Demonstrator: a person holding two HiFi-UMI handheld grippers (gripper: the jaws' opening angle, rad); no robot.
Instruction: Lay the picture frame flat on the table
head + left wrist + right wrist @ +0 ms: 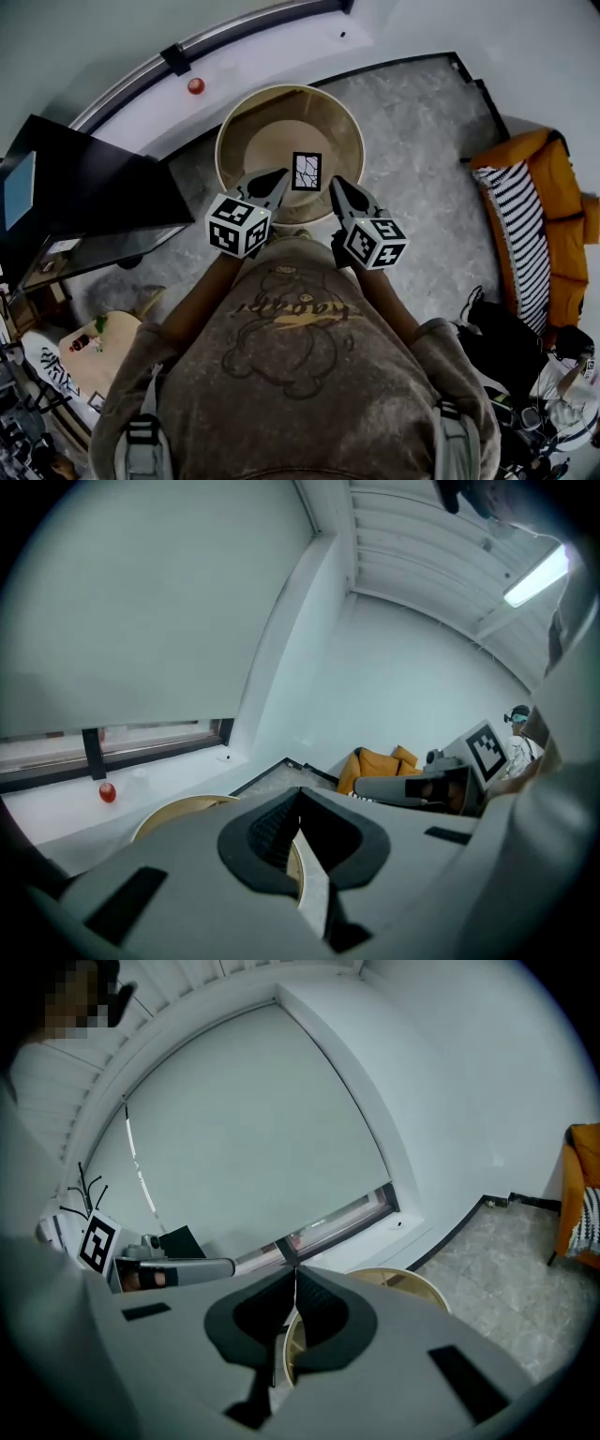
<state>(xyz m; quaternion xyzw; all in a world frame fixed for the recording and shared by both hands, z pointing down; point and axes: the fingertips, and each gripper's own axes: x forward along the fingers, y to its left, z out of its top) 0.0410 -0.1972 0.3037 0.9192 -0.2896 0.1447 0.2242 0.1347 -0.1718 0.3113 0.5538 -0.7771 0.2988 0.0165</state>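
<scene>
The picture frame (pixel 306 172), black-edged with a white cracked-pattern picture, rests on the round wooden table (pixel 234 127) near its near rim. From above I cannot tell whether it stands or lies flat. My left gripper (pixel 281 174) hovers just left of the frame, and its jaws are shut and empty (pixel 300 791). My right gripper (pixel 335 183) sits just right of the frame, also shut with nothing between its fingers (pixel 295 1269). Neither gripper touches the frame. Both gripper views point up at the wall and window, so the jaws hide the frame; only the table rim (pixel 178 808) (pixel 412 1283) shows.
A red ball (pixel 195 85) (pixel 107 792) lies on the window ledge behind the table. A black desk (pixel 84 187) stands at the left and an orange sofa with a striped cushion (pixel 539 225) at the right. Clutter lies at both lower corners.
</scene>
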